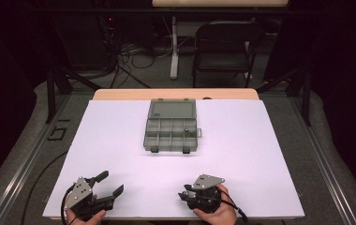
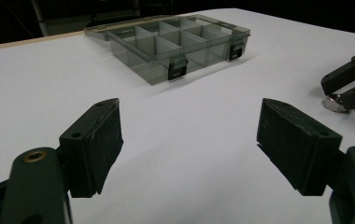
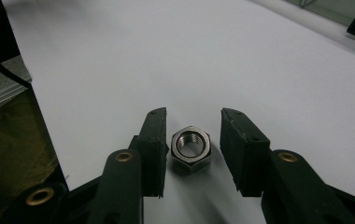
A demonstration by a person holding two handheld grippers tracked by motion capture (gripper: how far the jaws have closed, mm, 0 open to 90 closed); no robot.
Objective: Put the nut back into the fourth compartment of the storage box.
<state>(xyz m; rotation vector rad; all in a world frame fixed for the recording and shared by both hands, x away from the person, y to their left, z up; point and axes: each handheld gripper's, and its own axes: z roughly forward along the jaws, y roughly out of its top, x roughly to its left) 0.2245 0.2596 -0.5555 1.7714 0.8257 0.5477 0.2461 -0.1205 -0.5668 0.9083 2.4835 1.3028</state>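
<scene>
**One hex nut sitting between my right jaws, one organizer box at centre**

I am holding two grippers low in the high view. My left gripper (image 1: 110,183), lower left, is spreading its jaws wide over bare white table (image 1: 241,154), gripping nothing. My right gripper (image 3: 192,149), lower centre-right in the high view, is keeping its jaws narrow around one steel hex nut (image 3: 192,148) lying flat; the left pad (image 3: 154,149) is touching or nearly touching it, the right standing slightly apart. One open grey compartment box (image 1: 170,127) is resting at centre, two latches facing me. I am reading no legible writing anywhere.
</scene>
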